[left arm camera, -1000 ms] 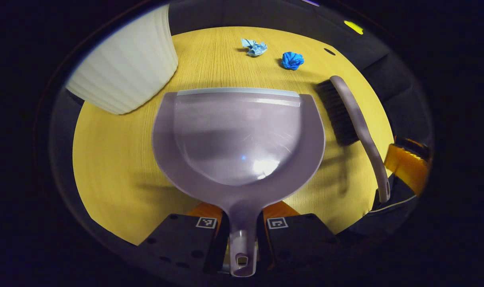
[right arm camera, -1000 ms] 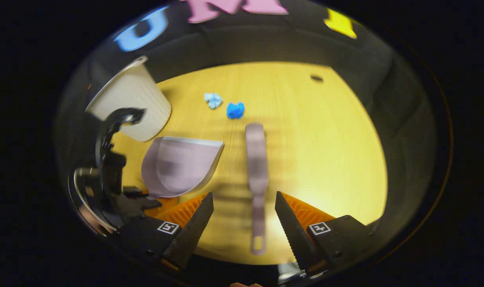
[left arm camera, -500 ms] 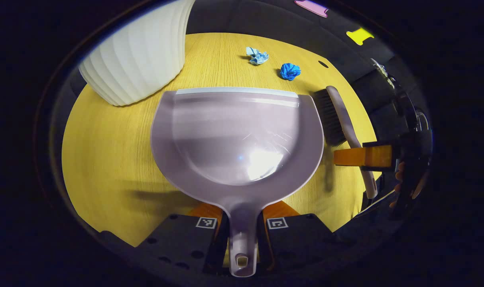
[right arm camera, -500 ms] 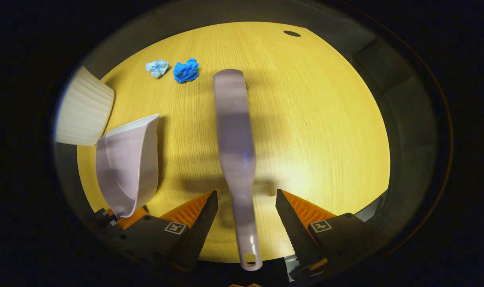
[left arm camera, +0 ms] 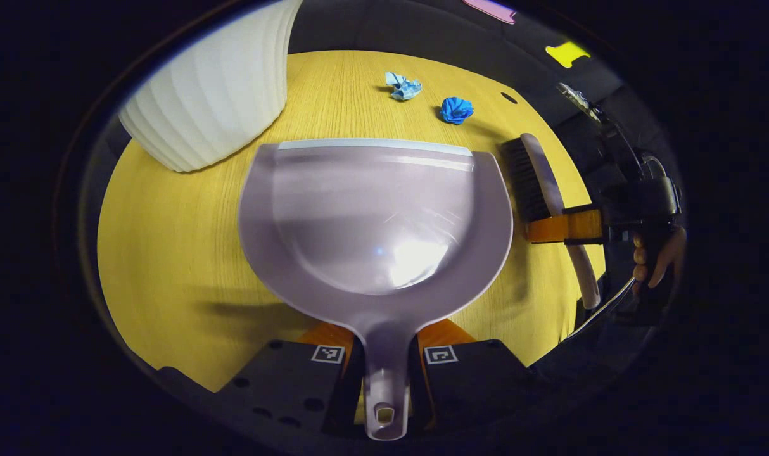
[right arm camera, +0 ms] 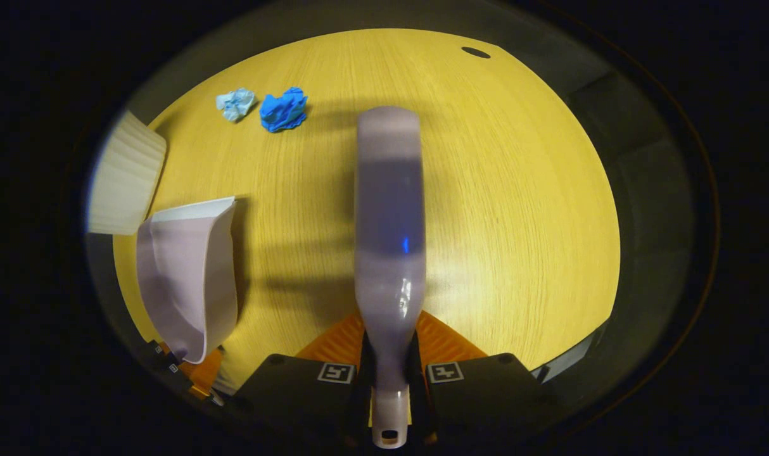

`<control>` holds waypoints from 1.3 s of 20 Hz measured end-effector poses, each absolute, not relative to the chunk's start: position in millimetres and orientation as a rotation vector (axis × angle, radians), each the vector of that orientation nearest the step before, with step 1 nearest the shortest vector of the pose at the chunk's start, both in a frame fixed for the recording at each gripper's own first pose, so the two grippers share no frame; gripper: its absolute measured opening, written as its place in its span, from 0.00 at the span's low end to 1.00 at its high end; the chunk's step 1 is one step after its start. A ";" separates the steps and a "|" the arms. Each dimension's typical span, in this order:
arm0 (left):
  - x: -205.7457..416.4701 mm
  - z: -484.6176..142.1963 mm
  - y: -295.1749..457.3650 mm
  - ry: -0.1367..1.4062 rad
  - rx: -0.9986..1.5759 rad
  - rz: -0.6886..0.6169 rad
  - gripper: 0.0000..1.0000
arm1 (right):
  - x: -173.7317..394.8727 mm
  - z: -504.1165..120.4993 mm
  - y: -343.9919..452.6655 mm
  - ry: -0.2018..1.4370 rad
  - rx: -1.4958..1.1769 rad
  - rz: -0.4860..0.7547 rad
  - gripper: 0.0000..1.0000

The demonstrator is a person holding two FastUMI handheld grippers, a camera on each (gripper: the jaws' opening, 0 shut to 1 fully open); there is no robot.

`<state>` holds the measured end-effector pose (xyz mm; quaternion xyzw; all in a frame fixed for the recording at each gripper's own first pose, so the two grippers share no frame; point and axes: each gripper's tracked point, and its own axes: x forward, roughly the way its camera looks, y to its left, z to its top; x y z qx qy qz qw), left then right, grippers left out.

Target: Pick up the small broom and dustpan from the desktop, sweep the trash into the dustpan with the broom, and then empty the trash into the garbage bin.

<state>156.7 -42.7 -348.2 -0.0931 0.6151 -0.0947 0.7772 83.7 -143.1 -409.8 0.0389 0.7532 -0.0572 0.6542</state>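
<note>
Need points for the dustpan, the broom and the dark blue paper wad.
dustpan [left arm camera: 372, 215], left gripper view, middle of the scoop's inner floor.
broom [right arm camera: 389, 209], right gripper view, back of the head, above the handle.
dark blue paper wad [right arm camera: 284, 109], right gripper view, centre of the crumple.

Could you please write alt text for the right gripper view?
The right gripper grips a broom by its handle over a yellow desk. Two blue paper wads lie ahead, with a dustpan at left.

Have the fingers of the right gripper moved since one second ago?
Yes. The right gripper has closed inward onto the mauve plastic broom's handle, which lay between its open fingers.
</note>
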 end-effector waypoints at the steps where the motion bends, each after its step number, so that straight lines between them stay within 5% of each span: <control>1: 156.5 -349.0 -41.8 1.334 -0.196 -0.212 0.29 | 87.7 -406.4 -141.5 1.702 0.089 -0.107 0.22; 2: 156.5 -349.1 -40.0 1.340 -0.179 -0.220 0.30 | 93.6 -403.1 -142.6 1.694 0.085 -0.094 0.28; 13: 175.1 -332.2 -1.3 1.434 0.090 -0.385 0.30 | 275.3 -385.3 -209.0 1.500 -0.254 0.063 0.28; 17: 208.5 -330.2 17.0 1.480 0.223 -0.422 0.29 | 329.3 -415.5 -211.2 1.484 -0.490 0.220 0.27; 26: 245.3 -326.0 29.2 1.510 0.335 -0.497 0.29 | 307.1 -462.2 -142.0 1.577 -0.509 0.504 0.27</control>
